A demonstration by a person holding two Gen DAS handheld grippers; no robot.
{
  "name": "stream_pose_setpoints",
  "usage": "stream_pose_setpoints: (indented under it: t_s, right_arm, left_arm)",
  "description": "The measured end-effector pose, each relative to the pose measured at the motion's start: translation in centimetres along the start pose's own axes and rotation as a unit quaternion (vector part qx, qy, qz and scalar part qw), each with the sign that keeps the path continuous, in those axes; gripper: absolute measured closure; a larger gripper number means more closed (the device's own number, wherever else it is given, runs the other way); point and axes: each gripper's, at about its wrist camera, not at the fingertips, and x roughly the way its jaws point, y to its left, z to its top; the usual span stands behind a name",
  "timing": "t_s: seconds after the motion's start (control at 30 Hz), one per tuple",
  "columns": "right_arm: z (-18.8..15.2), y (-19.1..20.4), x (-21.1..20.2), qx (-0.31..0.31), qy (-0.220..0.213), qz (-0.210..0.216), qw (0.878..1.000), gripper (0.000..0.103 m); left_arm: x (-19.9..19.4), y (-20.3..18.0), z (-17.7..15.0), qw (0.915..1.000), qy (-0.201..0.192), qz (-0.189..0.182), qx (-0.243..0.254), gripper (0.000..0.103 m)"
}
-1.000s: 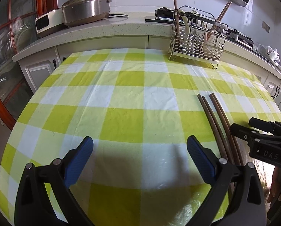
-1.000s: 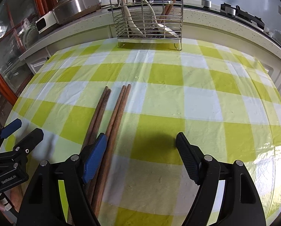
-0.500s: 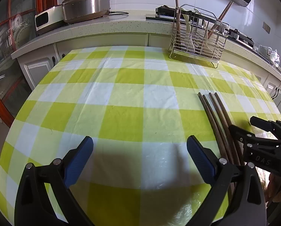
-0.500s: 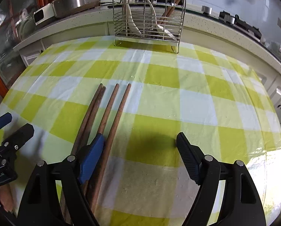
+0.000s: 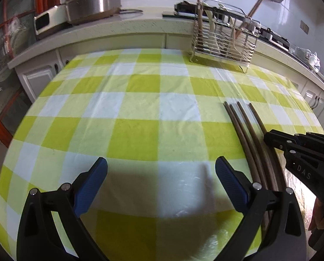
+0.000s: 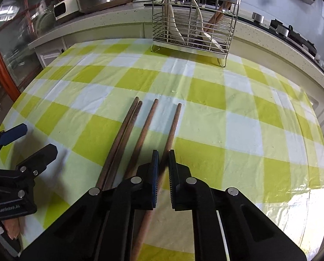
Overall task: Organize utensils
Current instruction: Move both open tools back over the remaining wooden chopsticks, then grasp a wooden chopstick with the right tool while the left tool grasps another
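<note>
Checked tablecloth (image 5: 140, 100), left tool (image 5: 161, 175) spread empty, right wrist alone shows right tool (image 6: 162, 161) pinching chopstick (image 6: 174, 124)

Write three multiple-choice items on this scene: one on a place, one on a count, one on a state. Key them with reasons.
1. Where does the wire rack stand?
A. far edge of the checked tablecloth
B. on the counter
C. beside the left tool

2. How many chopsticks lie on the cloth?
A. two
B. four
C. six

3. What is the right tool doing?
A. open over bare cloth
C. holding a spoon
B. closed on the rightmost chopstick

Answers:
1 A, its feet rest on the cloth below the counter.
2 B, four tips show side by side.
3 B, both pads pinch that stick.
</note>
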Motion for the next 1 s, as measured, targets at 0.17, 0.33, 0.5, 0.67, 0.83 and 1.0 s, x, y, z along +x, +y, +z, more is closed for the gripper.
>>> stream_pose_setpoints:
  t_s: [0.17, 0.33, 0.5, 0.67, 0.83, 1.0]
  right_arm:
    - [-1.4, -3.0, -0.9, 0.02, -0.005, 0.003, 1.0, 0.096]
    - [-2.4, -5.5, -1.6, 0.045, -0.006, 0.011, 0.999, 0.096]
    - [-2.7, -5.9, -1.7, 0.046, -0.01, 0.018, 0.999, 0.096]
    - [-2.8, -6.3, -1.8, 0.052, -0.013, 0.03, 0.998, 0.096]
    - [-2.8, -6.5, -1.8, 0.056, -0.015, 0.039, 0.998, 0.096]
    - [-2.8, -6.5, -1.8, 0.057, -0.016, 0.041, 0.997, 0.096]
  left_arm:
    - [0.8, -1.4, 0.7, 0.9997, 0.015, -0.019, 0.002, 0.008]
    - [1.4, -4.1, 2.0, 0.9995, 0.014, -0.015, 0.026, 0.009]
    - [3.1, -5.7, 2.5, 0.9984, 0.043, 0.0, 0.037, 0.016]
    - [3.2, -5.7, 2.4, 0.9986, 0.045, -0.002, 0.03, 0.016]
    - [2.8, -6.0, 2.6, 0.9989, 0.037, 0.0, 0.029, 0.016]
    - [3.1, -6.4, 2.6, 0.9984, 0.04, 0.002, 0.04, 0.016]
